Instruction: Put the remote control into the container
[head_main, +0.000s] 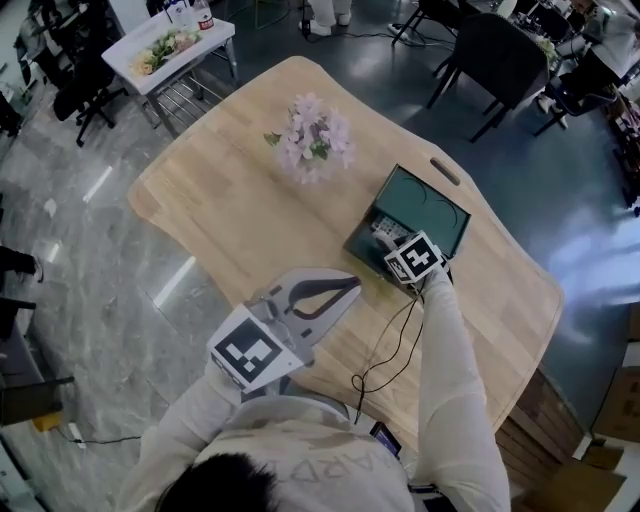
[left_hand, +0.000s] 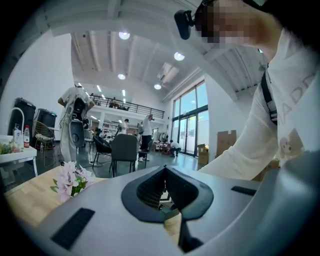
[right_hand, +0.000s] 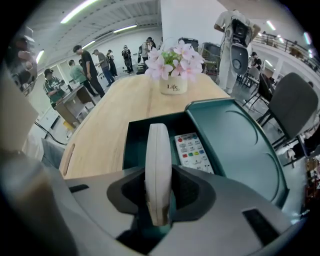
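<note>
While the right gripper hangs at the open container on the table's right, the left gripper hovers nearer. Left gripper view: jaws pressed together, empty. Right gripper view: jaws pinch 1 white remote on edge above the container, where a 2nd remote lies.

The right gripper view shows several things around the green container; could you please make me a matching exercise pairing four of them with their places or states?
Things:
1. plain white remote
2. remote with coloured buttons
3. flowerpot
4. lid

Places or states:
A. lies face up inside the container
B. stands on the table, beyond the container
C. swung open
D. clamped edge-on in the right tool

Pairs: 1-D, 2-A, 3-B, 4-C
</note>
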